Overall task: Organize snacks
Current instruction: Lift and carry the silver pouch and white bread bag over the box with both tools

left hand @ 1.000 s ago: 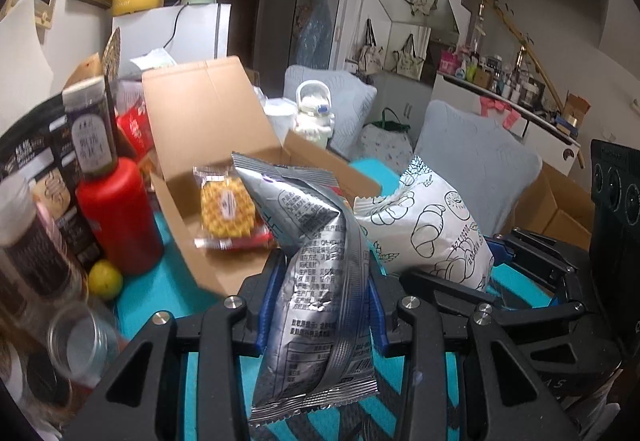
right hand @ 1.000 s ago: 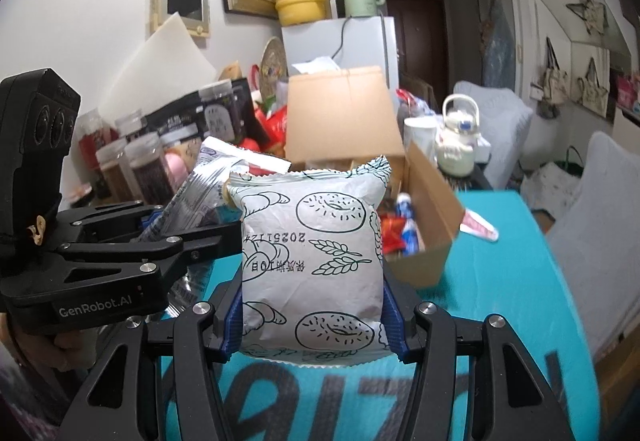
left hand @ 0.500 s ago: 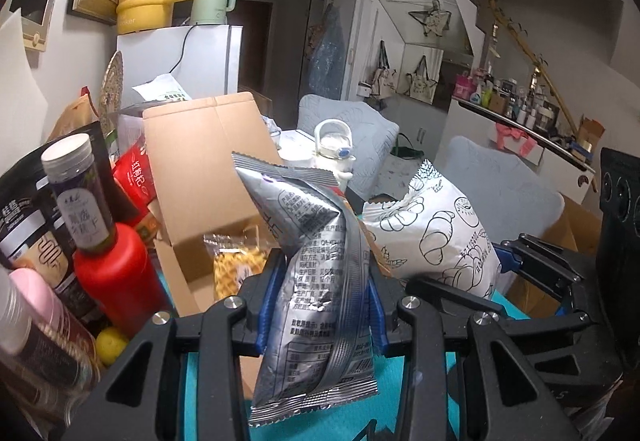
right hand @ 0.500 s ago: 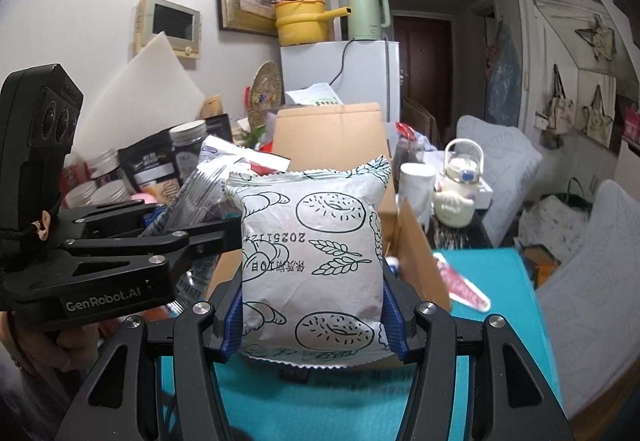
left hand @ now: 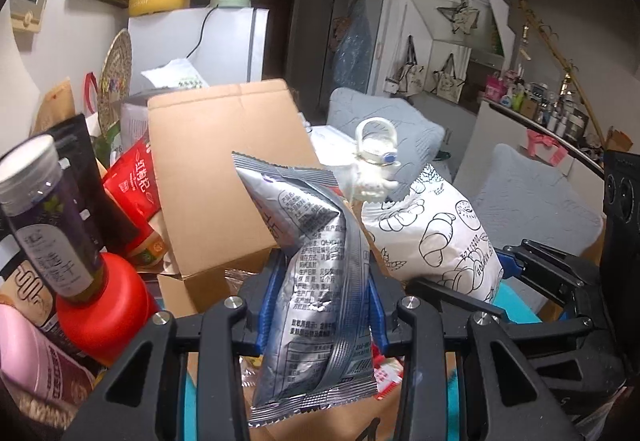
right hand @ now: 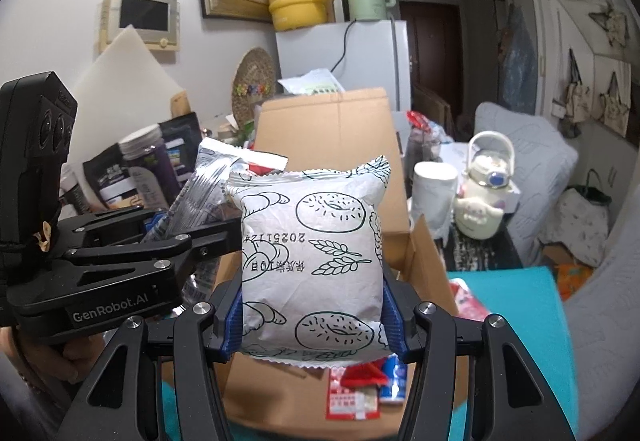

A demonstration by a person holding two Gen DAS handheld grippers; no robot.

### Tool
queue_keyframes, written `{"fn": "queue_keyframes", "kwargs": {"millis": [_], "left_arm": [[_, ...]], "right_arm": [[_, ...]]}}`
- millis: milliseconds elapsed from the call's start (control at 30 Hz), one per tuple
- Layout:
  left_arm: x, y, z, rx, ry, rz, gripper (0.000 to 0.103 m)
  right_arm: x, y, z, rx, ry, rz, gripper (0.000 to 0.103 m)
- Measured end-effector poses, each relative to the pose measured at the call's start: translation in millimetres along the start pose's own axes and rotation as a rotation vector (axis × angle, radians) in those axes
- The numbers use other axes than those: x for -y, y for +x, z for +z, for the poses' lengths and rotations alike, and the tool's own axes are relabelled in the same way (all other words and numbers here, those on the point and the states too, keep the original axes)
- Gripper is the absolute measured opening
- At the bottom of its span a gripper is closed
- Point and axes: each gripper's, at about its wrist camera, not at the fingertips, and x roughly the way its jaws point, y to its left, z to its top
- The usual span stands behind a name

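Over the open cardboard box (right hand: 324, 145), which is already holding several snacks (a few red packets), the right gripper (right hand: 312, 305) is pinching the white bread bag (right hand: 312, 253) and the left gripper (left hand: 318, 305) is clamping the silver packet (left hand: 316, 281); both are awaiting release.

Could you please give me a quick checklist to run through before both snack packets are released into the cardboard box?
1. Left gripper clamped on silver packet: ok.
2. Right gripper clamped on white bread-print packet: ok.
3. Cardboard box flap open: ok.
4. Both packets over the box opening: ok, snacks visible beneath.
5. Free space left in the box: cannot tell.
6. The two grippers apart: ok.
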Motion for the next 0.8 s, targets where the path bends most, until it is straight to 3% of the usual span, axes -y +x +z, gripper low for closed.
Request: {"fn": "queue_keyframes", "kwargs": {"millis": [167,367,800], "left_arm": [[-8.4,21.8,-4.6,-0.051,0.005,0.028,0.037],[-14.3,51.1,-23.2,-0.174,-0.001,0.038,0.037],[-13.1,79.7,-46.9,-0.337,-0.003,0.046,0.037]], "right_arm": [[8.2,29.3,-5.4,-0.037,0.022,0.027,0.055],[14.7,54.0,-22.5,-0.133,0.037,0.015,0.055],[37.3,69.8,-52.7,-0.248,0.11,-0.016,0.055]]}}
